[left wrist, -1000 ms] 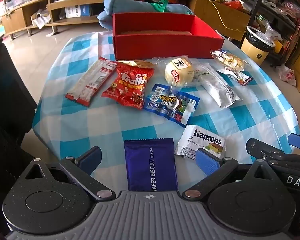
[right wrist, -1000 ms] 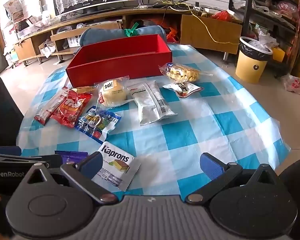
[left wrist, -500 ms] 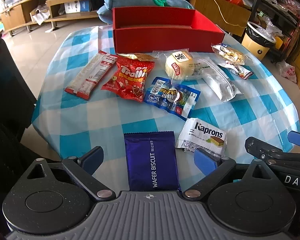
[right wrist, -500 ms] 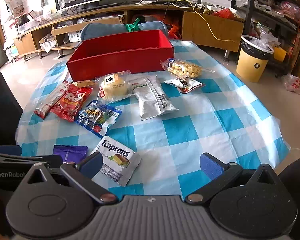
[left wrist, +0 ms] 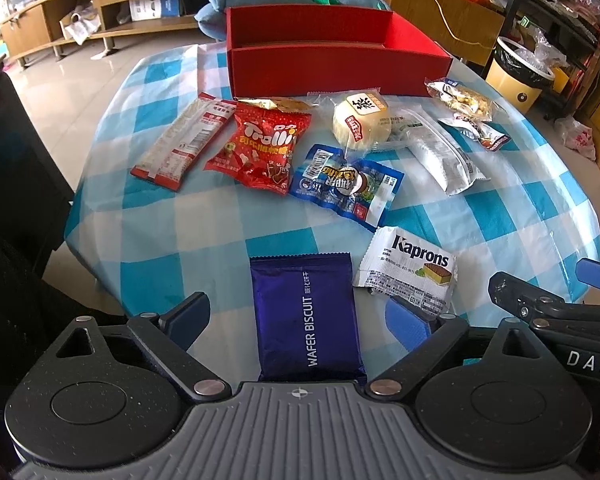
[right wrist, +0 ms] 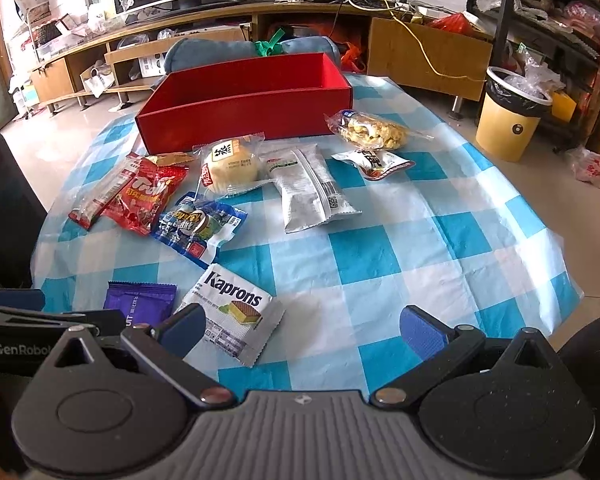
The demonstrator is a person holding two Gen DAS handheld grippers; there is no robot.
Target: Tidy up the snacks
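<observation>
A table under a blue-and-white checked cloth (left wrist: 236, 224) carries a red box (left wrist: 332, 68) at its far edge. Nearer than the box lie snack packets, the purple wafer biscuit (left wrist: 306, 316) nearest.

You have nine snack packets on the checked cloth (right wrist: 440, 216): one purple wafer biscuit (left wrist: 306, 314), one Kaprons wafer (left wrist: 408, 272), one Trolli bag (left wrist: 262, 148), one bun (left wrist: 360, 120), and five others. One red box (left wrist: 332, 62) and two grippers.
</observation>
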